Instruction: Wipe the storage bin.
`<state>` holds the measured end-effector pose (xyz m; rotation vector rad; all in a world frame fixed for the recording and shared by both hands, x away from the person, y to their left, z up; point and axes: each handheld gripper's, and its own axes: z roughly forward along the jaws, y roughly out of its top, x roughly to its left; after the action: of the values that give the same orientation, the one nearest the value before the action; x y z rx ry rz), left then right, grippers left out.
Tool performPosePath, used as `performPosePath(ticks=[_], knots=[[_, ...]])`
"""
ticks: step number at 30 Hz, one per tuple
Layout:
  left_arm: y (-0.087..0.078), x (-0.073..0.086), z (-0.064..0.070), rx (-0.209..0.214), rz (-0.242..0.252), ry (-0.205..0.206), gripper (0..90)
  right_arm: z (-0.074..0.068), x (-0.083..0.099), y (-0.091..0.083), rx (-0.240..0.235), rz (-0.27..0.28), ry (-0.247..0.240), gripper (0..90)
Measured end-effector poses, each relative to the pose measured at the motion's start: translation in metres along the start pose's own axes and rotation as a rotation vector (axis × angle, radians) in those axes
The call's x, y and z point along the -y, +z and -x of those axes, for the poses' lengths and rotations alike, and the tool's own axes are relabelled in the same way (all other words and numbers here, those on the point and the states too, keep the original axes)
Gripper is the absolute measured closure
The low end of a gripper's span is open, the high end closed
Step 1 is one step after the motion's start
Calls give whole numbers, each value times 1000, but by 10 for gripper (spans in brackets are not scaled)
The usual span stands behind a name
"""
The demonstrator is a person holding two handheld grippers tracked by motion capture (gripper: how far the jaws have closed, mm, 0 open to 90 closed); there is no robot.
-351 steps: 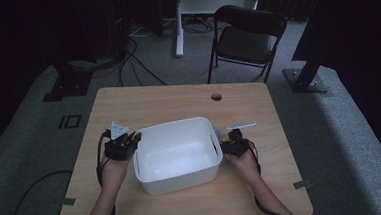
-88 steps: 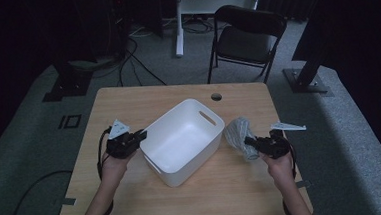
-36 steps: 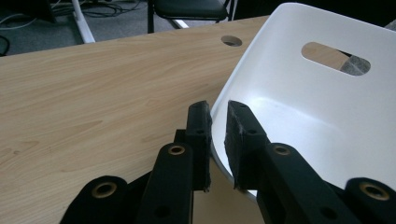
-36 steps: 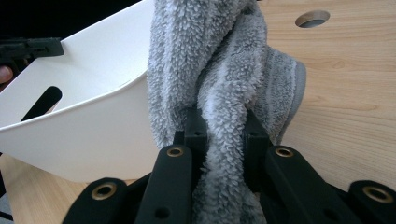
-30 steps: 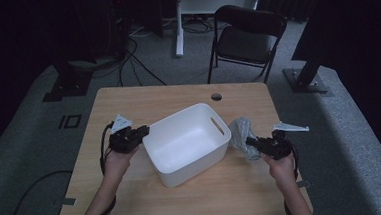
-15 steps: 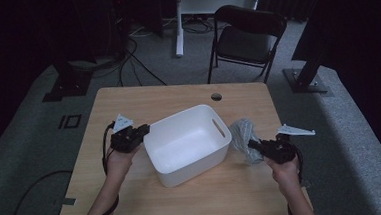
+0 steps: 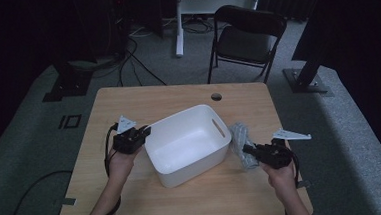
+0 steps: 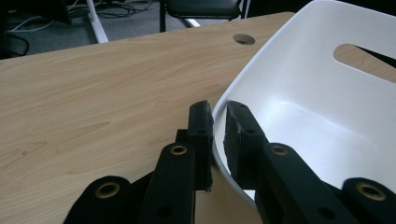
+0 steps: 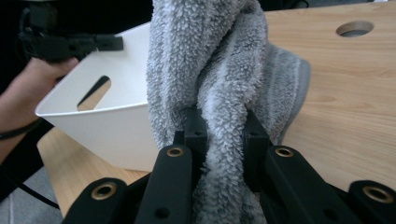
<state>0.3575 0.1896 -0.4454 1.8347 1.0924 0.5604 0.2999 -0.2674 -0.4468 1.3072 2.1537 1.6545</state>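
Left gripper (image 8: 215,135): jaws pinch rim of white bin (image 8: 299,102), one jaw outside wall, one inside. Right gripper (image 9: 223,140): jaws clamp fold of grey towel (image 9: 210,60), which bunches up ahead of jaws, just beside bin's outer wall. Bin rests on wooden tabletop (image 7: 178,95), between both grippers.
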Motion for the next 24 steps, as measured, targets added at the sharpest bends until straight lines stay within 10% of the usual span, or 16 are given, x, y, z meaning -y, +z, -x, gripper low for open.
performPosePath(ticks=[24], knots=[[-14,8,-3,23,-3,17,809,-5,-8,46,85,-6,-16,781]])
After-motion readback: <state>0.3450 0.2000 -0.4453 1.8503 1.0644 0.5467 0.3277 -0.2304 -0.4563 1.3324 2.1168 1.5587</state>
